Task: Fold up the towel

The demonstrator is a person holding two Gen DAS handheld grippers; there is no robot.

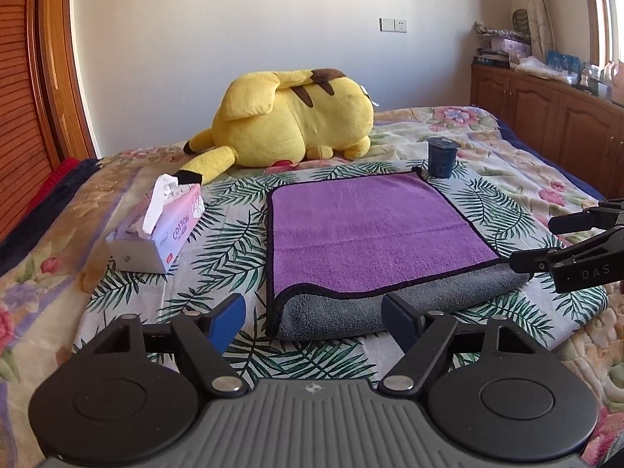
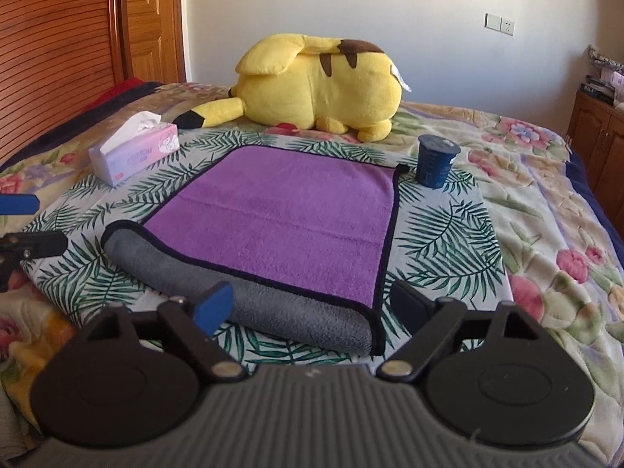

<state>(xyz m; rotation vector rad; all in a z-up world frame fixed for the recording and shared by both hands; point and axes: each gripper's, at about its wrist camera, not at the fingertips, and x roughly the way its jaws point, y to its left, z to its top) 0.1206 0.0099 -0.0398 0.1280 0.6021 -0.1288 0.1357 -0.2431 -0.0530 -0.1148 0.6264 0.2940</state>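
Observation:
A purple towel (image 1: pixel 370 226) with black trim and a grey underside lies on a leaf-print cloth on the bed; it also shows in the right wrist view (image 2: pixel 288 218). Its near part is folded over, so a grey band (image 1: pixel 390 308) shows along the front. My left gripper (image 1: pixel 316 314) is open and empty, just above the towel's near left corner. My right gripper (image 2: pixel 308 302) is open and empty over the near right corner, and shows at the right edge of the left wrist view (image 1: pixel 546 241). The left gripper's fingers (image 2: pixel 23 226) show at the left edge of the right wrist view.
A tissue box (image 1: pixel 160 230) stands left of the towel. A dark blue cup (image 1: pixel 442 158) stands at the towel's far right corner. A yellow plush toy (image 1: pixel 296 124) lies behind. Wooden cabinets (image 1: pixel 546 121) line the right wall, a wooden door (image 2: pixel 58 39) the left.

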